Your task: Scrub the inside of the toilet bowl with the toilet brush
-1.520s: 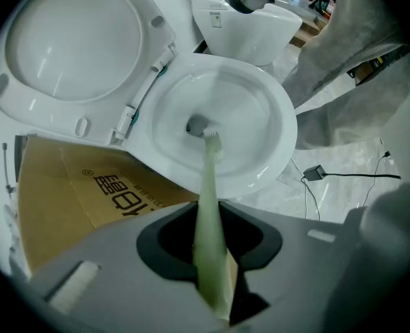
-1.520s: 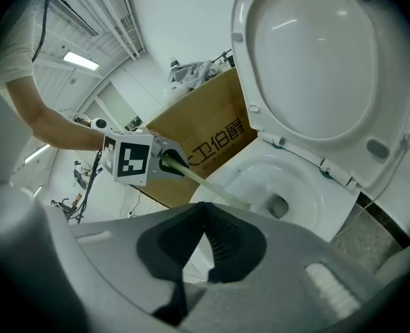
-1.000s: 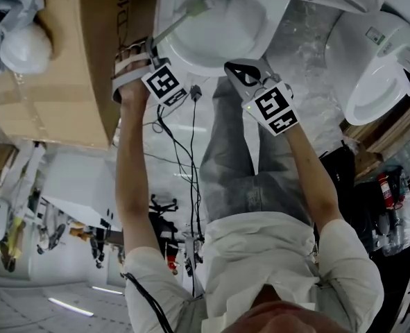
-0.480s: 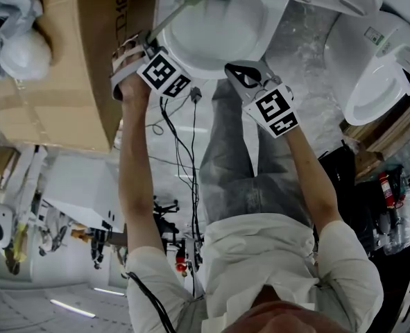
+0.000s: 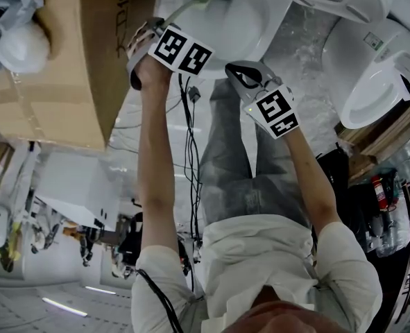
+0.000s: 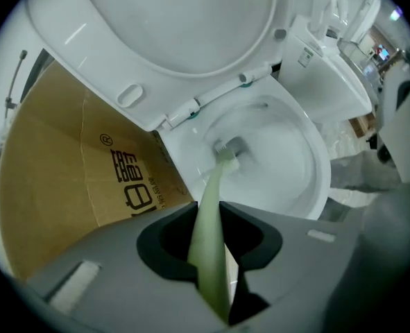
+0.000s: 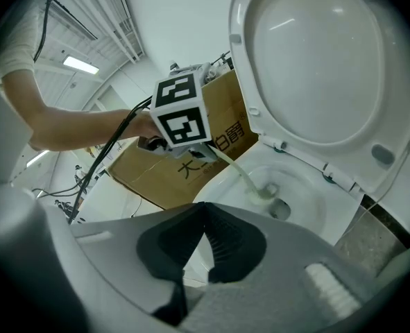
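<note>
The white toilet bowl (image 5: 241, 39) lies at the top of the head view, its seat and lid (image 6: 184, 26) raised. My left gripper (image 5: 161, 29) is shut on the toilet brush's pale green handle (image 6: 209, 241), which runs out between the jaws. The brush head (image 6: 225, 152) rests inside the bowl (image 6: 309, 165) near the drain; the right gripper view shows the brush head (image 7: 263, 193) there too. My right gripper (image 5: 242, 72) hovers over the bowl's near rim, shut with nothing in it (image 7: 205, 220). It is clear of the brush.
A large cardboard box (image 5: 73, 61) stands tight against the bowl's left side. A second toilet (image 5: 371, 82) sits at the right. Cables (image 5: 188, 116) hang from the left gripper. A white bundle (image 5: 17, 44) lies on the box's far left.
My left gripper has moved up and to the right, over the bowl's rim, pushing the brush head farther into the bowl. The right gripper has stayed put.
</note>
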{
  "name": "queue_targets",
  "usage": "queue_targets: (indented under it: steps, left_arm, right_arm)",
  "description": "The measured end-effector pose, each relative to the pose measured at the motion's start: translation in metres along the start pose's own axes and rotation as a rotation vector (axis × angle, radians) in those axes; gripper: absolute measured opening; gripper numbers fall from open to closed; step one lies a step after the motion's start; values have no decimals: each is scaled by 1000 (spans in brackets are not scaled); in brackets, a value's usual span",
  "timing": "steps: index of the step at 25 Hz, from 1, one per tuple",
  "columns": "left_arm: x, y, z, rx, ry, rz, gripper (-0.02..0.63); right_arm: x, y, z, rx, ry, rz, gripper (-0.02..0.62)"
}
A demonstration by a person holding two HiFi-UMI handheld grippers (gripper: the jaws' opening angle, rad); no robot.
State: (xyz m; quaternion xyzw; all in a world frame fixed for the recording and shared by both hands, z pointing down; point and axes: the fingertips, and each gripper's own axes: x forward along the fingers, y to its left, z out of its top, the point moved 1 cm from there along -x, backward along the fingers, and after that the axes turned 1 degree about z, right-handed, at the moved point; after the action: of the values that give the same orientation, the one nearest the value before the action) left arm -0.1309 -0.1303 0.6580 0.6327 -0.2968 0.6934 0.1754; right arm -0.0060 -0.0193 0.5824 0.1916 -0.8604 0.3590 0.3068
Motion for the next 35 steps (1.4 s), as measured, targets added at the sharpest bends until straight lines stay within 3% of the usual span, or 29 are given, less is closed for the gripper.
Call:
queue_targets:
  steps: [5,11,21,31,35]
  left_arm:
    - [5,-5,25,-73,-33,-34,112]
    - [5,-23,24,-197,-59,-60,112]
    - [-6,-59,32,-329,-151,-127,112]
    - [-19,-94,14,-434,-237,-210,111]
    - [-23,-108,4,-439,-245,-211,110]
  right_arm:
    - [-3,0,-1,3,5,5,3]
    - [-8,-7,-6,15,10,-1,3]
    - [-11,-9,-11,15,18,-8,3]
    - [-10,1,-24,3,42,1,3]
    - [-10,4,-28,-1,48,0,3]
